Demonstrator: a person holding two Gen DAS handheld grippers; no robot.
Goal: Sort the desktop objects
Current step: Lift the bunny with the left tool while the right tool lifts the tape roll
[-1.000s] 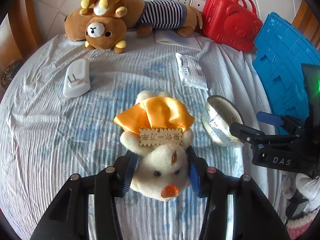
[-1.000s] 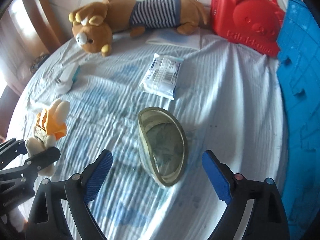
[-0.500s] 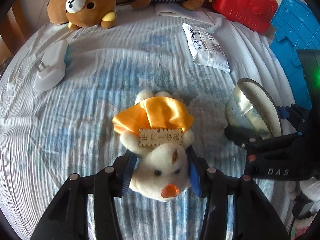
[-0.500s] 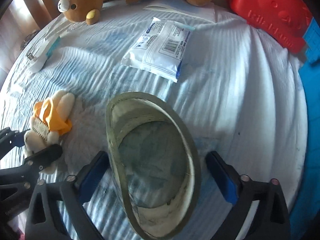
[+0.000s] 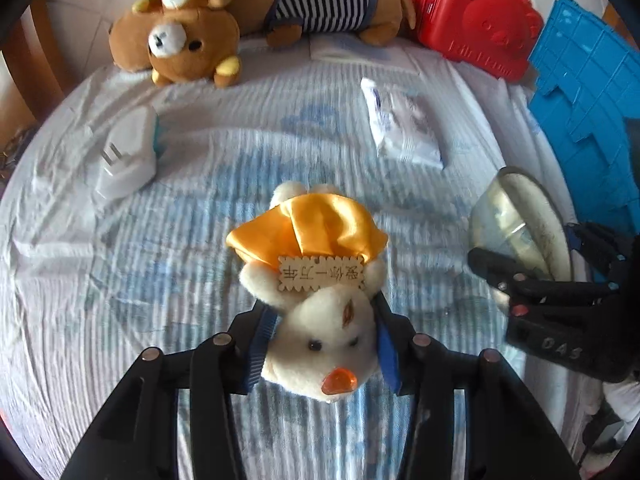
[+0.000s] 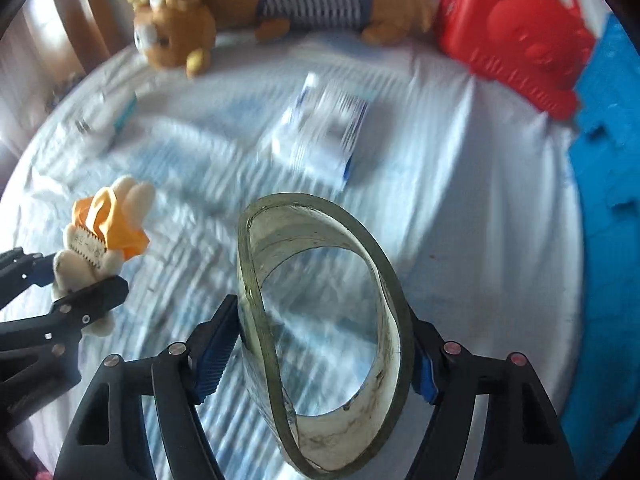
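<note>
My left gripper [image 5: 320,344] is shut on a small cream plush duck [image 5: 320,340] with an orange satin cape and a wooden tag, held above the bed sheet. It also shows in the right wrist view [image 6: 92,248]. My right gripper [image 6: 324,352] is shut on a roll of clear tape [image 6: 320,332], squeezed oval and lifted off the sheet. The tape roll shows at the right of the left wrist view [image 5: 516,224], between the right gripper's fingers [image 5: 504,276].
On the white and blue sheet [image 5: 200,240] lie a white plug adapter [image 5: 128,156] and a white tissue pack [image 5: 404,128]. A brown teddy [image 5: 192,44], a striped plush dog [image 5: 320,0], a red bear case [image 5: 476,16] and a blue crate [image 5: 588,100] line the back and right.
My right gripper closed on the tape roll and lifted it. My left gripper kept hold of the plush duck and rose with it.
</note>
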